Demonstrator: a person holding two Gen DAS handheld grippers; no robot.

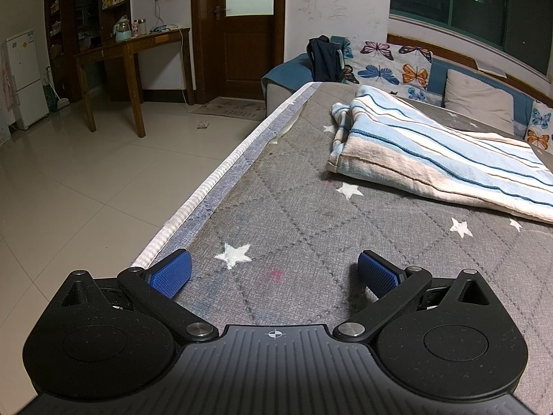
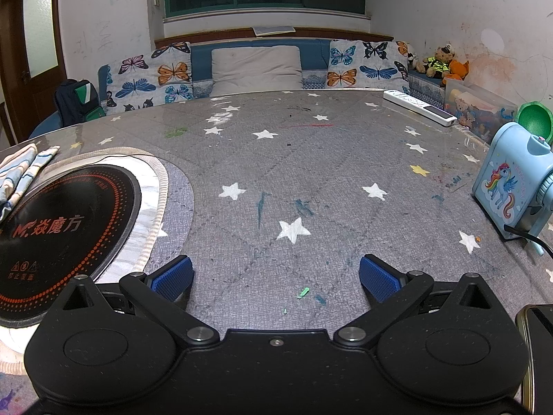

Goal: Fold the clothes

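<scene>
Striped cloth (image 1: 439, 159) well beyond spread left fingers (image 1: 171, 273).

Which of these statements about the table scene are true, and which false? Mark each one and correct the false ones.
1. Both grippers are open. True: the left gripper and right gripper hold nothing.
2. The striped cloth lies on the table. True.
3. The left gripper grips the cloth. False: the cloth lies ahead of it, untouched.
4. The cooktop is to the right of the right gripper. False: it is to its left.
5. A unicorn box stands at the table's right edge. True.
</scene>
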